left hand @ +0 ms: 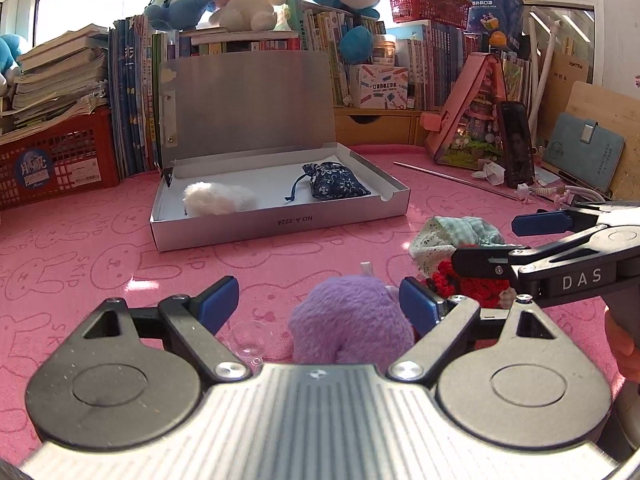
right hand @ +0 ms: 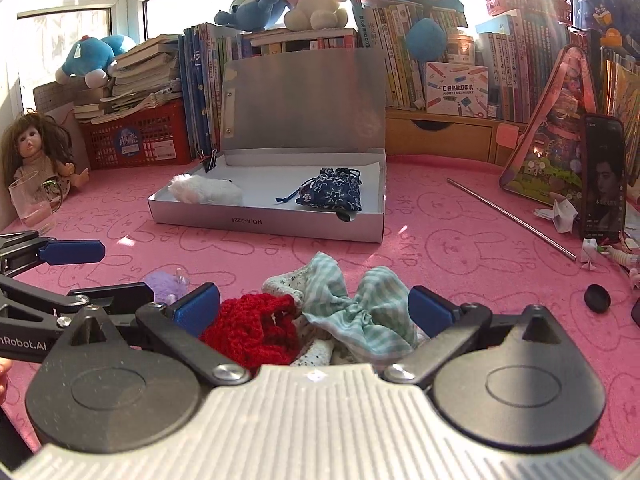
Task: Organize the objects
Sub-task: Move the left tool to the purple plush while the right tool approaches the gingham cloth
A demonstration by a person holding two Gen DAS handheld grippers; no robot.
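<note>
An open silver box (left hand: pixel 280 222) (right hand: pixel 264 226) lies on the pink mat and holds a white fluffy toy (left hand: pixel 218 199) (right hand: pixel 204 191) and a blue patterned pouch (left hand: pixel 336 181) (right hand: pixel 330 192). My left gripper (left hand: pixel 318 302) is open around a purple plush (left hand: pixel 350 322), which also shows in the right wrist view (right hand: pixel 164 284). My right gripper (right hand: pixel 316 308) is open around a red knitted piece (right hand: pixel 252 332) and a green striped cloth (right hand: pixel 352 312). In the left wrist view the right gripper (left hand: pixel 496 242) sits over the same cloth pile (left hand: pixel 452 236).
Books, red baskets (left hand: pixel 56 160) and plush toys line the back. A doll (right hand: pixel 36 156) and a glass (right hand: pixel 30 204) stand at the left. A metal rod (right hand: pixel 512 218), a phone (right hand: pixel 602 176), a black cap (right hand: pixel 597 298) and a pink house model (right hand: pixel 560 140) are at the right.
</note>
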